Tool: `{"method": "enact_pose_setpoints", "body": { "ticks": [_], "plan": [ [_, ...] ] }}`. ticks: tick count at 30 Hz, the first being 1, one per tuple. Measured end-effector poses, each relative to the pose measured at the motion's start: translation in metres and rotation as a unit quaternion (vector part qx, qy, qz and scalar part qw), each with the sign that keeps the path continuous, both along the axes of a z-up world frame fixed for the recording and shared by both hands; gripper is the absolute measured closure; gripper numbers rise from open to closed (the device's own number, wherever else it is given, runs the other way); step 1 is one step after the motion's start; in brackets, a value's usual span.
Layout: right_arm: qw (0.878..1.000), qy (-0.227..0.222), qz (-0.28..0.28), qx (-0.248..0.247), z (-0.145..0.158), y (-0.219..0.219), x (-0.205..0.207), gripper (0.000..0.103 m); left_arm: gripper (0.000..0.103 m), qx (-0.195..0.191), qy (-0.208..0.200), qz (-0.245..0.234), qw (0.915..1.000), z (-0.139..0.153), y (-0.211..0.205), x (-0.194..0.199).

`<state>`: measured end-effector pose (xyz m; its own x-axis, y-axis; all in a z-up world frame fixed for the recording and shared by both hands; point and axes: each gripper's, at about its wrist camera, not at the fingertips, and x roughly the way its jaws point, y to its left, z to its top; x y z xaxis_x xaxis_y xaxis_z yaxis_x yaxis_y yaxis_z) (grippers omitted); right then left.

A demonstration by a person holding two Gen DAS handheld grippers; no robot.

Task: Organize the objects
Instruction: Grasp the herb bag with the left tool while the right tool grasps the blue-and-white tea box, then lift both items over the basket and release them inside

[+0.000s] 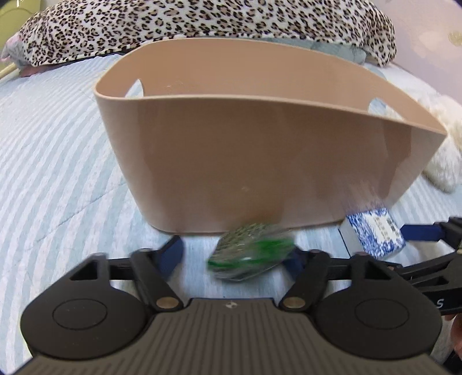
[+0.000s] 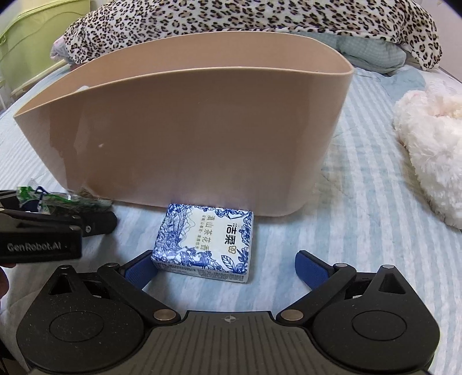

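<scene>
A tall beige plastic basket (image 1: 231, 161) stands on the striped bed; it also fills the right wrist view (image 2: 184, 138). A green foil snack packet (image 1: 249, 251), blurred, lies between my left gripper's (image 1: 236, 253) open blue fingers, just in front of the basket; it shows at far left in the right wrist view (image 2: 57, 199). A blue-and-white tissue pack (image 2: 205, 241) lies before the basket, also at right in the left wrist view (image 1: 372, 233). My right gripper (image 2: 226, 268) is open around it; its left finger (image 2: 140, 269) touches the pack's corner.
A leopard-print blanket (image 2: 245, 17) is heaped behind the basket. A white fluffy plush (image 2: 430, 150) lies to the right. A green bin (image 2: 31, 37) stands at the far left. The bedspread (image 2: 361, 216) is light blue with stripes.
</scene>
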<state>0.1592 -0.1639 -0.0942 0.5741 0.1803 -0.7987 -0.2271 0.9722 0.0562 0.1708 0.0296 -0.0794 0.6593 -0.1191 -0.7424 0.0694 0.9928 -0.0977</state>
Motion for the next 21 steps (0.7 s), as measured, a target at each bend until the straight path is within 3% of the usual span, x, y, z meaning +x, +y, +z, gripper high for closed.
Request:
{"method": "enact_pose_setpoints", "body": {
  "ticks": [4,6,10,21],
  "plan": [
    [1.0,-0.005,-0.003,0.004,-0.002,0.001,0.0,0.013,0.053,0.003,0.001,-0.004,1.0,0.001,-0.001,-0.002],
    [1.0,-0.007,-0.002,0.006,0.0,0.001,0.0,0.019,0.054,0.01,-0.001,-0.009,0.9999,0.001,-0.001,-0.001],
    [1.0,-0.01,0.0,0.01,0.003,0.0,-0.002,0.041,0.056,0.014,-0.001,-0.015,0.9998,0.003,-0.001,-0.004],
    [1.0,-0.025,-0.003,0.01,0.018,0.0,-0.02,0.041,0.058,0.036,-0.018,-0.023,0.9989,0.026,-0.004,-0.031]
  ]
}}
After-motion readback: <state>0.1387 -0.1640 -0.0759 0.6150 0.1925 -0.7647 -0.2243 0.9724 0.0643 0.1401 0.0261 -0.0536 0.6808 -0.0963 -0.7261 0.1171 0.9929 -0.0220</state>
